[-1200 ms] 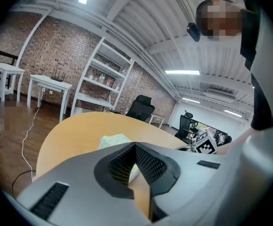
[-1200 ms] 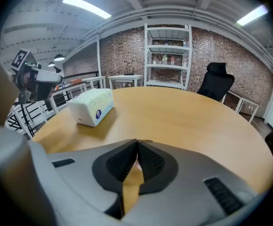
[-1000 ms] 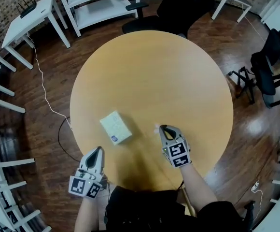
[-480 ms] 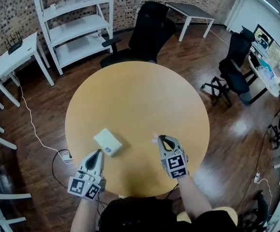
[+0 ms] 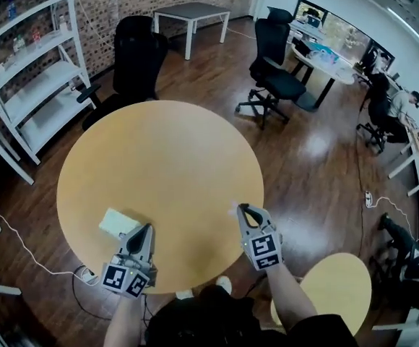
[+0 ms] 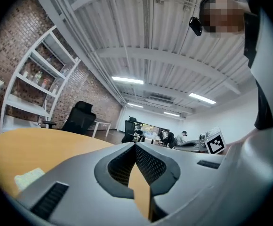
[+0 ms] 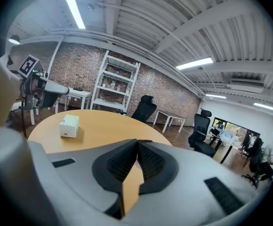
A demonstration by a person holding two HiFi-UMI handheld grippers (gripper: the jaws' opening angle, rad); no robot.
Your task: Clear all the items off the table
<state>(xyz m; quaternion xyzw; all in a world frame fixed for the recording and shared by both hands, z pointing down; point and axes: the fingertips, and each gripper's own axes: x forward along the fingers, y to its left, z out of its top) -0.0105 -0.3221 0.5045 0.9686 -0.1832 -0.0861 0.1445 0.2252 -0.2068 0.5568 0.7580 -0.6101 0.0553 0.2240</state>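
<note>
At the worktop's (image 5: 159,157) near left, beside the small white box (image 5: 118,223): spread the left claw (image 5: 148,228), pressed together just next to it; straddle the box squarely, pinch its sides without crushing; keep the right claw (image 5: 242,208), likewise pressed together, clear at the near edge.

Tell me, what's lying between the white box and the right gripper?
Nothing: only bare tabletop, seen in the right gripper view between the white box and the right gripper.
</note>
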